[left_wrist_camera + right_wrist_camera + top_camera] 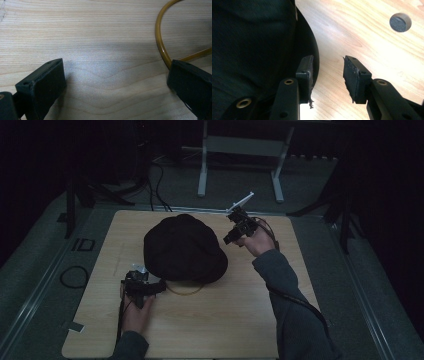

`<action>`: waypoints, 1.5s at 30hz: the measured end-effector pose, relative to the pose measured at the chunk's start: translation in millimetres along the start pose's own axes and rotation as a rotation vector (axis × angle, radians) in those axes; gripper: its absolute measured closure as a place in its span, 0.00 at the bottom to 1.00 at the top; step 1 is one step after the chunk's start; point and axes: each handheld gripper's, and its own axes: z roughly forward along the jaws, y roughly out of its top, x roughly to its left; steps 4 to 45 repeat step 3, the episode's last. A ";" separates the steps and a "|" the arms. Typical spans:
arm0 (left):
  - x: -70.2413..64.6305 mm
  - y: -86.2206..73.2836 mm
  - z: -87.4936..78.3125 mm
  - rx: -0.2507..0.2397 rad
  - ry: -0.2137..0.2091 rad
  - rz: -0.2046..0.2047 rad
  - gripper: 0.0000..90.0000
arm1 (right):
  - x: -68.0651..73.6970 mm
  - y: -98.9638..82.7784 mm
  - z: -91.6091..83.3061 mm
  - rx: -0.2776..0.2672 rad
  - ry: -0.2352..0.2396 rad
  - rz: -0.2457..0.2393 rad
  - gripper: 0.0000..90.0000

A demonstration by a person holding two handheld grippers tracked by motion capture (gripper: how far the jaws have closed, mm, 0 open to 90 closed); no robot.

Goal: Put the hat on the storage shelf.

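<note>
A black cap point(184, 249) lies on the wooden table point(225, 320), left of its middle. From under its near rim a thin amber cord loop point(185, 291) sticks out. My left gripper point(161, 286) rests low at the cap's near left and points toward the loop. In the left gripper view it point(115, 75) is open, with bare wood between the jaws and the cord point(160, 42) running up to its right jaw. My right gripper point(228, 240) hovers at the cap's right edge. In the right gripper view it point(328, 67) is open; the left jaw overlaps the cap point(249, 37), the right is over wood.
A round dark hole point(400, 22) sits in the tabletop beyond the right gripper. Behind the table stands a white metal frame point(202, 170), with cables on the floor at the left point(74, 276). Bare wood stretches along the near and right sides of the table.
</note>
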 end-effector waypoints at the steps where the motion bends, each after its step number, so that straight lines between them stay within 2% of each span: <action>1: 0.0 0.0 0.0 0.000 0.000 0.000 0.01 | -0.7 -2.2 0.9 0.001 0.001 0.000 0.66; 3: 0.1 0.0 -0.1 0.001 0.000 0.001 0.01 | -1.9 -6.9 2.6 0.002 0.004 -0.003 0.65; 45: 0.1 0.0 -0.1 0.001 0.000 0.001 0.01 | -1.9 -6.9 2.6 0.002 0.004 -0.003 0.65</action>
